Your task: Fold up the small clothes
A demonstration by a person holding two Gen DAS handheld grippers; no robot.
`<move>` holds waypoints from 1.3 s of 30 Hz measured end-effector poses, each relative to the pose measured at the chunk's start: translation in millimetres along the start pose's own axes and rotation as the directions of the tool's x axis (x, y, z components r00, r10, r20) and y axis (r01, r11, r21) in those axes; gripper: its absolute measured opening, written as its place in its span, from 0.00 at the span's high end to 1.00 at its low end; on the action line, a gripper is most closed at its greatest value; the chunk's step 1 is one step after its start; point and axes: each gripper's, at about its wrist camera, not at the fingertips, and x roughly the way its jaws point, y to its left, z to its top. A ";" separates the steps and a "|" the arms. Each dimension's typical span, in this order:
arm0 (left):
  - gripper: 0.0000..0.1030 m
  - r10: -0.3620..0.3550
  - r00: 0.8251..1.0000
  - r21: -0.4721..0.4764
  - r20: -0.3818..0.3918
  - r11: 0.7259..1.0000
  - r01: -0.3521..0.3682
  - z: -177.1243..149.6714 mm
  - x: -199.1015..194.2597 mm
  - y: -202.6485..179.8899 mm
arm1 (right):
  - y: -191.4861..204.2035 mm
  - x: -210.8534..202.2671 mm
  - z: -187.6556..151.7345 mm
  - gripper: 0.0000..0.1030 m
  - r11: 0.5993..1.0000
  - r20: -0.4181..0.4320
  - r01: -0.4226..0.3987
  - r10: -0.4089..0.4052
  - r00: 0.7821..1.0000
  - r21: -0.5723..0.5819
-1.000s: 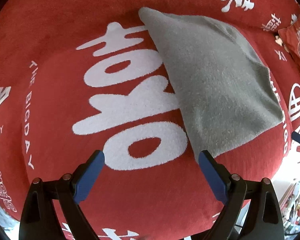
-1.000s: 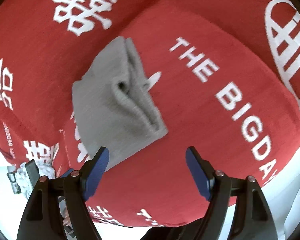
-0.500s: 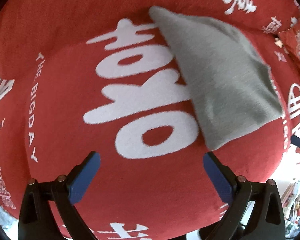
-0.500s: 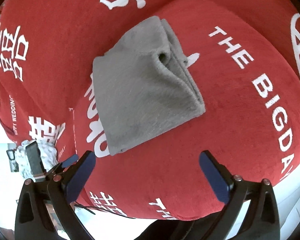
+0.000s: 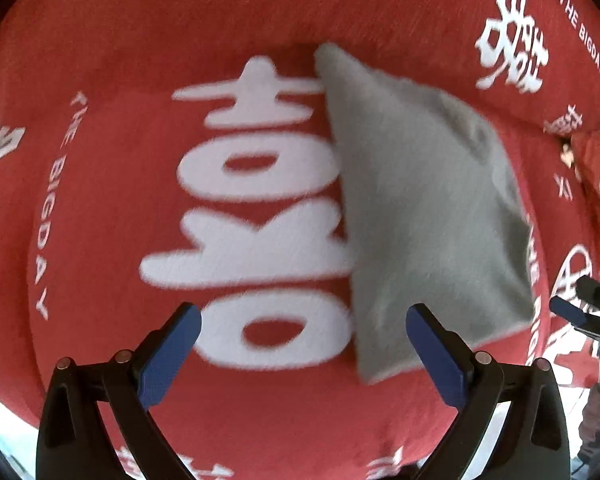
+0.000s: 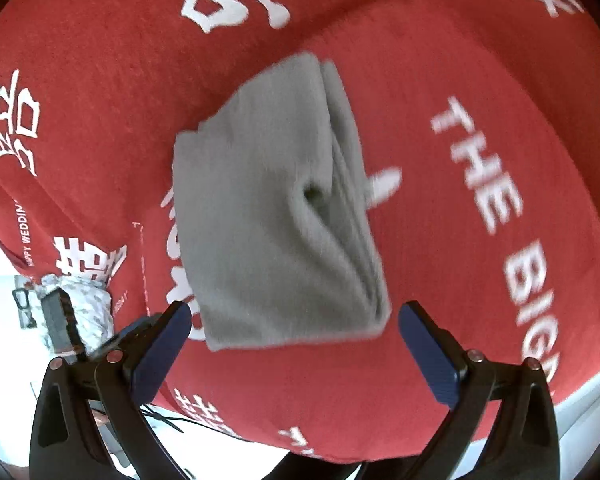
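A small grey garment [image 5: 424,208] lies folded into a thick rectangle on a red cloth with white lettering [image 5: 140,60]. In the left wrist view my left gripper [image 5: 302,344] is open and empty, its right finger at the garment's near corner. In the right wrist view the grey garment [image 6: 268,216] shows its stacked folded edges on its right side. My right gripper [image 6: 294,340] is open and empty, its jaws just short of the garment's near edge. The right gripper's tip [image 5: 568,312] shows at the far right of the left wrist view.
The red cloth [image 6: 440,60] covers a rounded padded surface that drops off near both grippers. A red cushion [image 5: 596,156] lies at the far right. The left gripper [image 6: 64,320] and a patterned sleeve show at the left of the right wrist view.
Both grippers have moved closer to the garment; it now sits lower in each view, near the fingertips. Both stay open. The garment has not moved.
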 end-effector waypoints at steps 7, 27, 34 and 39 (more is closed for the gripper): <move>0.00 -0.004 1.000 -0.033 0.020 0.999 0.005 43.6 16.5 -19.9 | -10.3 12.1 52.7 0.00 1.000 -0.044 -0.005 0.005 0.999 -0.019; 0.00 0.027 0.999 -0.057 -0.022 0.998 -0.028 77.8 50.8 -28.2 | -25.1 56.9 104.7 0.00 0.999 -0.156 -0.026 0.021 0.988 -0.030; 0.00 -0.158 0.987 -0.050 -0.039 0.987 0.156 96.4 70.1 -12.4 | -36.5 69.7 116.8 0.00 0.988 -0.207 -0.152 0.143 0.968 -0.029; 0.00 -0.260 0.961 -0.029 -0.092 0.966 0.258 104.2 92.0 -20.7 | -33.9 81.8 127.0 0.00 0.955 -0.238 -0.292 0.275 0.932 -0.040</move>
